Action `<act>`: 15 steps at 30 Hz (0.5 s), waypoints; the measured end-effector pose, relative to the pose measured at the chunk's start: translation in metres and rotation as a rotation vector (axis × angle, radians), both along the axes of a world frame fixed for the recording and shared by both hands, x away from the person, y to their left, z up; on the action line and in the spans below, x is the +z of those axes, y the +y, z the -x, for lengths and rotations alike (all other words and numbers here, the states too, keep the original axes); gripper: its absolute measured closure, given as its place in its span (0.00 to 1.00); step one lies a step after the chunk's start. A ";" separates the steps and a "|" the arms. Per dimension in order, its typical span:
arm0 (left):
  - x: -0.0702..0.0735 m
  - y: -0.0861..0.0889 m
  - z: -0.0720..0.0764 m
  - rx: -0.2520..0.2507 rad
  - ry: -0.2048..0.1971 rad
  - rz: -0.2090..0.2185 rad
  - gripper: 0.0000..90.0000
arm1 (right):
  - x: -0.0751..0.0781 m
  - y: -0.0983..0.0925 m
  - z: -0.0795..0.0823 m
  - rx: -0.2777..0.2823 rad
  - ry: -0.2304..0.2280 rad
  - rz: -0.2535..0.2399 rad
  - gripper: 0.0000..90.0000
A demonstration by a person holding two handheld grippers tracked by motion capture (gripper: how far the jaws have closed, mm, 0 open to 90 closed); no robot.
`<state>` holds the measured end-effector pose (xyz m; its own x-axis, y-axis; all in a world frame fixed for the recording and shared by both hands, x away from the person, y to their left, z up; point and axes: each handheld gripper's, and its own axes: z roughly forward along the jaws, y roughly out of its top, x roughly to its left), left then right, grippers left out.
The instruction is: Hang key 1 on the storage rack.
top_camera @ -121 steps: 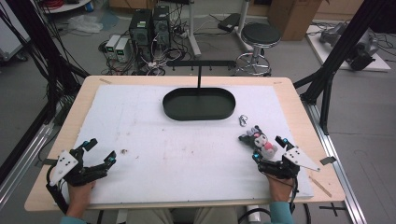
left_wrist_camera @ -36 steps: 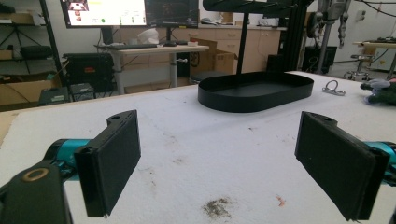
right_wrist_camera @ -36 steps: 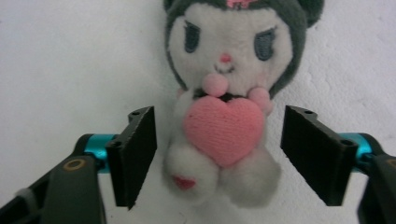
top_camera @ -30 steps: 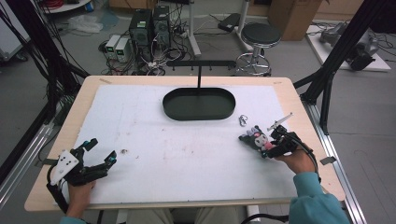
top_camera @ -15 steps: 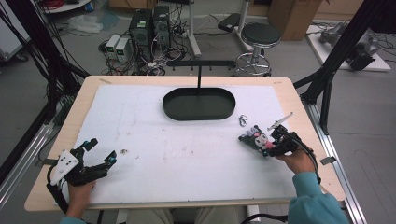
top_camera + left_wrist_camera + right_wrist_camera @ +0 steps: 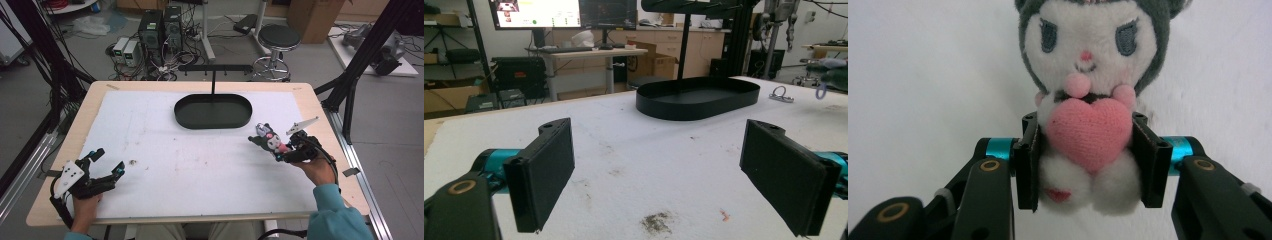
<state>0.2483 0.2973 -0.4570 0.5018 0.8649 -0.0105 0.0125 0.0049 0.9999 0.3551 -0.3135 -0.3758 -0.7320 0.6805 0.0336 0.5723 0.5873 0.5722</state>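
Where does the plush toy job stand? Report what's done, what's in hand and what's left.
Done: the right gripper has reached the plush toy, and its jaws, which have just been closing, press on the body either side of the pink heart. In hand: the toy lies gripped on the white table cover, apart from the black tray. Left: lifting and moving it, probably to the empty tray. The left gripper waits open.

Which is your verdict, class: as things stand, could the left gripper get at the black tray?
Probably yes: the left gripper has open fingers, and bare white table lies between it and the black tray, though the hand must stretch forward.
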 end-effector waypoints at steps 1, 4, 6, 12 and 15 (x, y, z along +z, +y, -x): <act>0.000 0.000 0.000 0.000 0.000 0.001 0.16 | 0.002 0.001 -0.001 0.002 -0.011 -0.017 0.61; 0.000 0.000 0.000 0.000 0.000 0.001 0.16 | 0.010 0.004 -0.004 0.010 -0.040 -0.064 0.61; 0.000 0.000 0.000 0.000 0.001 0.001 0.16 | 0.015 0.007 -0.006 0.015 -0.072 -0.080 0.61; 0.000 0.000 0.000 0.000 0.001 0.000 0.16 | 0.027 0.016 -0.011 0.014 -0.128 -0.154 0.61; 0.000 0.000 0.000 0.000 0.001 0.000 0.16 | 0.030 0.021 -0.014 0.030 -0.134 -0.172 0.61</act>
<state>0.2483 0.2975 -0.4569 0.5018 0.8649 -0.0106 0.0133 0.0045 0.9999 0.3689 -0.2920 -0.3455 -0.7577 0.6508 0.0488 0.4682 0.4900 0.7354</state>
